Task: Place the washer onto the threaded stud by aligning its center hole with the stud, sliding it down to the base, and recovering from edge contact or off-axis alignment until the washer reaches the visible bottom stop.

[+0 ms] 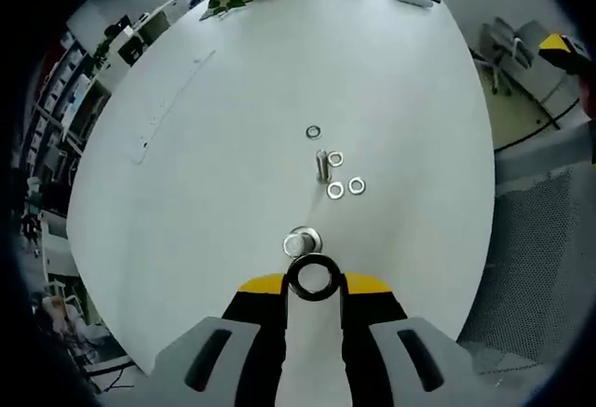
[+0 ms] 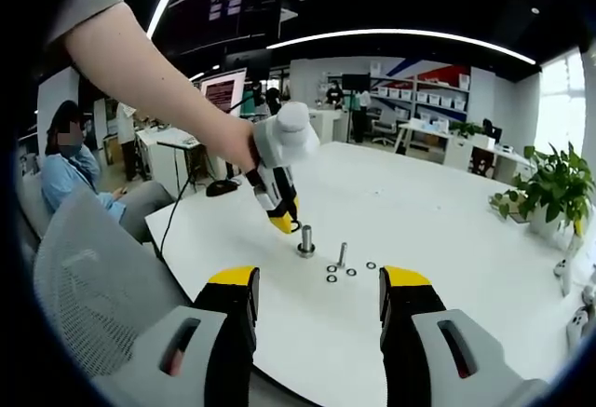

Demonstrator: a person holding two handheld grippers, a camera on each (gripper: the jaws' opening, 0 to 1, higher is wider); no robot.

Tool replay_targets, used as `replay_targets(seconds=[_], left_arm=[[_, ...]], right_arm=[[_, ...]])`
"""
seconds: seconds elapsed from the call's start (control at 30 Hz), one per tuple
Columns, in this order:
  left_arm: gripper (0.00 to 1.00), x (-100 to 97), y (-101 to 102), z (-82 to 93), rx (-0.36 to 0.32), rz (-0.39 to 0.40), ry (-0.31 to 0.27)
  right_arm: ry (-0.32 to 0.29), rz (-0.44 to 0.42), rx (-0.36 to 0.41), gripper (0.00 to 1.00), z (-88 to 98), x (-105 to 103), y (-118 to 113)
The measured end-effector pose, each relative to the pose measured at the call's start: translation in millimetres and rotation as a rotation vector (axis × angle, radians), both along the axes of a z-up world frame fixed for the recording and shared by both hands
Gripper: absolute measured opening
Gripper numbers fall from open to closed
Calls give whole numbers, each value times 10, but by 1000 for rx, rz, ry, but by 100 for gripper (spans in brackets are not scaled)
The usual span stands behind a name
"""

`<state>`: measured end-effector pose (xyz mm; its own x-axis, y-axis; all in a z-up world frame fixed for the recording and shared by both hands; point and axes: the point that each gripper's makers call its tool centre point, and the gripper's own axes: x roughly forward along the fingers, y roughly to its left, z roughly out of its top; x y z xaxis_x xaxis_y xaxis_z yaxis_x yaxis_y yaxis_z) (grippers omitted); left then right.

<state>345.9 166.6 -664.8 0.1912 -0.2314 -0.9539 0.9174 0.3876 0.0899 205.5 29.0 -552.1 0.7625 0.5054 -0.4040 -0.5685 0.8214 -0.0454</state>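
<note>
Left gripper view: left gripper (image 1: 314, 281) clamps a washer (image 1: 313, 277) at 6 o'clock, just short of the threaded stud (image 1: 301, 241). Right gripper view: right gripper (image 2: 318, 300) jaws spread wide, empty; stud at 12 o'clock.

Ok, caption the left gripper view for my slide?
Left gripper holds a washer just short of the threaded stud.

We see a white surface (image 2: 447, 239) with a leafy potted plant (image 2: 549, 188) near its edge, a grey mesh chair (image 2: 88, 286) beside it, and a seated person (image 2: 70, 169) well apart.
</note>
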Motion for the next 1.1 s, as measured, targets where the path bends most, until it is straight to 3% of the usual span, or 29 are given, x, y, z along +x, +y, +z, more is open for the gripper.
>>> replay_targets(seconds=[0.6, 1.1], left_arm=[[19, 169, -173, -16, 35, -19, 0], [19, 176, -133, -111, 79, -34, 13]], right_arm=[[-3, -2, 0, 55, 3, 1, -5], [-7, -7, 1, 55, 19, 5, -11]])
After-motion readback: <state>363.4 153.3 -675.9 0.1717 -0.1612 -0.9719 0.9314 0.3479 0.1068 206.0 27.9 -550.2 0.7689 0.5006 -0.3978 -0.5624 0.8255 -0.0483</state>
